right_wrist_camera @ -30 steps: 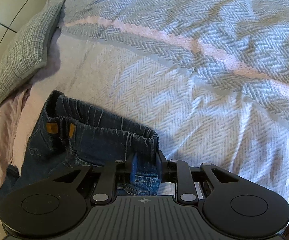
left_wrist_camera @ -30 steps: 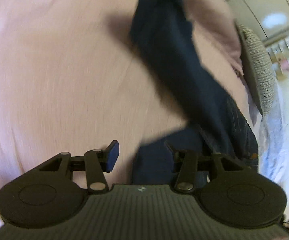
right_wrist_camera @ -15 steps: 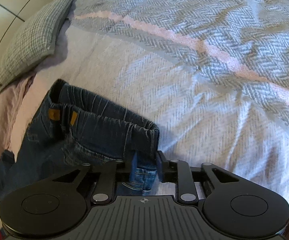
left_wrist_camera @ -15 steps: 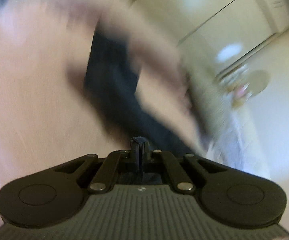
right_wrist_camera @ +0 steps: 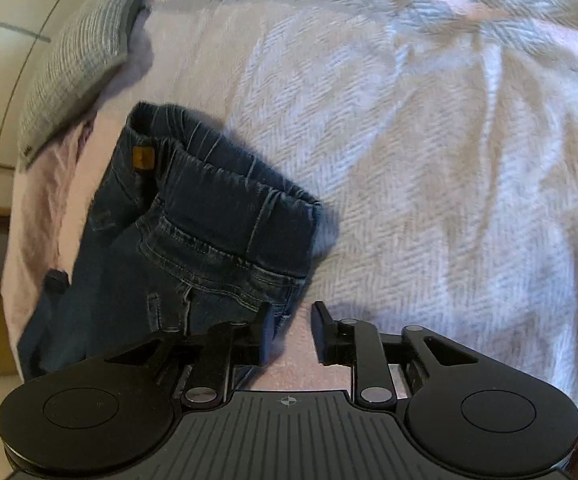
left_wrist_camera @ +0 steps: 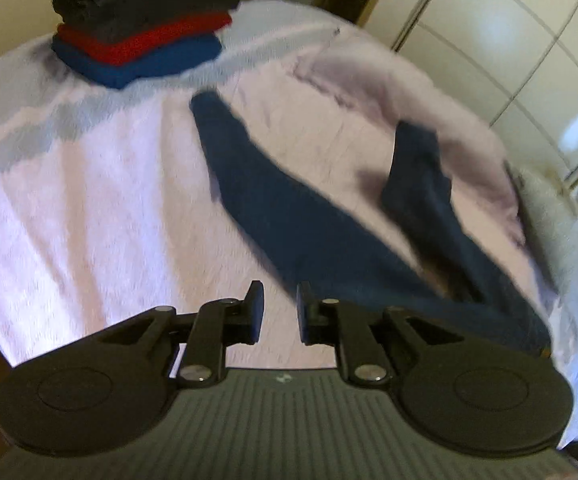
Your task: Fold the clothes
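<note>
So both claws just let go: the left gripper (left_wrist_camera: 279, 312) and right gripper (right_wrist_camera: 289, 334) are opening with nothing between them, and the jeans (right_wrist_camera: 193, 232) lie flat on the bed (right_wrist_camera: 429, 160), legs still unfolded.

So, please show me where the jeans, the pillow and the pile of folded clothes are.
jeans (right_wrist_camera: 209, 216): right wrist view, on the waistband.
pillow (right_wrist_camera: 77, 52): right wrist view, on its checked face.
pile of folded clothes (left_wrist_camera: 137, 40): left wrist view, on the red middle layer.

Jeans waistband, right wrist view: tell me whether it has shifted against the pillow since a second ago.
Yes. The jeans waistband now reaches higher, closer to the pillow, and no longer sits between the right gripper jaws, which are opening with nothing between them.
</note>
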The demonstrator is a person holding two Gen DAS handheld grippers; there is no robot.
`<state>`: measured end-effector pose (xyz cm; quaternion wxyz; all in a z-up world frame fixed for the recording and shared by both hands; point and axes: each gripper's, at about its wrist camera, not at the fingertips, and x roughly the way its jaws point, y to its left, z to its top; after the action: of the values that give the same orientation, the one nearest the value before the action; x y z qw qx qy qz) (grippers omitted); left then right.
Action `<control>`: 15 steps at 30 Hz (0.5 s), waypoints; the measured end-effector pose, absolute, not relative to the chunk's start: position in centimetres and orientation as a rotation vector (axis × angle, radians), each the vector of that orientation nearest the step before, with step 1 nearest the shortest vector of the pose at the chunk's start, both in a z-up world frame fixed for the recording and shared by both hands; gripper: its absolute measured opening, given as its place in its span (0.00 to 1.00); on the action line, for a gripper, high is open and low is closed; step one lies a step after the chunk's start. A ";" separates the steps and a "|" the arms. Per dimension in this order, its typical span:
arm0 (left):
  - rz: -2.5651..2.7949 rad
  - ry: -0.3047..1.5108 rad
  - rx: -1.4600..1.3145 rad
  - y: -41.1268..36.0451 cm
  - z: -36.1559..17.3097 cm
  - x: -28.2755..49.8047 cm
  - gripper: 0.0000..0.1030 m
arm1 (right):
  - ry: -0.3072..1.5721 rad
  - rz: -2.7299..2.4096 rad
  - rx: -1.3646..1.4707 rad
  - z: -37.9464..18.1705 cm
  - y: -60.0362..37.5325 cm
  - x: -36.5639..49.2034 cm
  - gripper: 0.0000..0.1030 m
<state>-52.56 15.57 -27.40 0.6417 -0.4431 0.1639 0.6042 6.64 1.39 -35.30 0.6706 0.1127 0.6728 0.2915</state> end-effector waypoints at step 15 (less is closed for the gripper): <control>1.351 0.478 -1.074 19.6 -32.1 -46.1 0.29 | 1.399 0.720 0.576 -40.6 1.5 7.5 0.53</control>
<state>-46.09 19.63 -32.07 0.6252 -0.4681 0.2085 0.5886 7.45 1.47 -40.64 0.6692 0.2555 0.6204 0.3192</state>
